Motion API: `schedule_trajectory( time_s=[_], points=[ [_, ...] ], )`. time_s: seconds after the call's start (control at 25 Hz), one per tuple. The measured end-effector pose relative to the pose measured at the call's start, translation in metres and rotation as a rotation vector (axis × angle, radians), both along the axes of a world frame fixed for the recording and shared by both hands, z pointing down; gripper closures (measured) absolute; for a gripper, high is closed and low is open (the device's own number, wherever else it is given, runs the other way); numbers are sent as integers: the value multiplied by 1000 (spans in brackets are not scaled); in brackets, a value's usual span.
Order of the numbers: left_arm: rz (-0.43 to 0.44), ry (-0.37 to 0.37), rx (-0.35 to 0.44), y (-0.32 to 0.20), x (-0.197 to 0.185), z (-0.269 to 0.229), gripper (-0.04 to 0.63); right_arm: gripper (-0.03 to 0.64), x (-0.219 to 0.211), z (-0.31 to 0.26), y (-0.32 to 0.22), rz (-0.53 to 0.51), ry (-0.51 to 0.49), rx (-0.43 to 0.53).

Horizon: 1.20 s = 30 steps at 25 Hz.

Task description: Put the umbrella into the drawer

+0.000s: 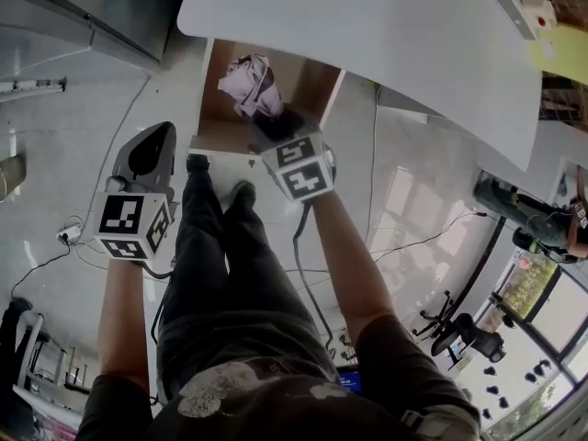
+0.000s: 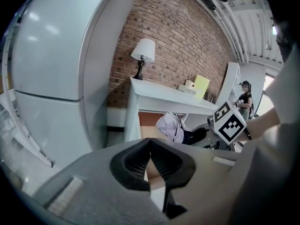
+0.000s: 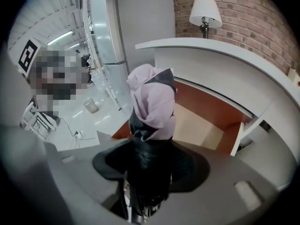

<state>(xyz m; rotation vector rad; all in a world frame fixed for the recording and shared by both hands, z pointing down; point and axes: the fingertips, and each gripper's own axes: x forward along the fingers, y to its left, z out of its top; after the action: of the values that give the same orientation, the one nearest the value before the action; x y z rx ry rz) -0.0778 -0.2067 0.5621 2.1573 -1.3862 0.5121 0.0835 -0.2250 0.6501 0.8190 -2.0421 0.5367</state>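
My right claw (image 3: 149,165) pinches the black lower end of the folded pink-and-black umbrella (image 3: 153,102). The umbrella rises at the centre of the right gripper view, over the open drawer (image 3: 201,125) beneath the white desk (image 3: 220,60). My left claw (image 2: 151,146), at lower centre of its view, is pressed together with nothing in it.

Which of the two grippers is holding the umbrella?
The right gripper: its jaws are closed on the pink and black umbrella, while the left gripper is shut with nothing between its jaws.

White desk (image 2: 174,97), drawer (image 1: 219,118) open, bears a lamp (image 2: 143,54).
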Motion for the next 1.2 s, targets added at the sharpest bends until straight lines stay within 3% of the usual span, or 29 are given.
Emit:
schedule_trajectory(
  time_s=[0.28, 0.6, 0.8, 1.2],
  points=[
    [-4, 1, -5, -4, -10, 20, 584, 388, -12, 28, -17, -14, 30, 13],
    [-10, 3, -41, -3, -23, 42, 584, 388, -12, 61, -43, 78, 52, 24],
    [-9, 0, -54, 1, -23, 50, 584, 388, -12, 83, -52, 37, 112, 22],
    [3, -3, -78, 4, -15, 55, 584, 388, -16, 109, -57, 22, 131, 27]
  ],
)
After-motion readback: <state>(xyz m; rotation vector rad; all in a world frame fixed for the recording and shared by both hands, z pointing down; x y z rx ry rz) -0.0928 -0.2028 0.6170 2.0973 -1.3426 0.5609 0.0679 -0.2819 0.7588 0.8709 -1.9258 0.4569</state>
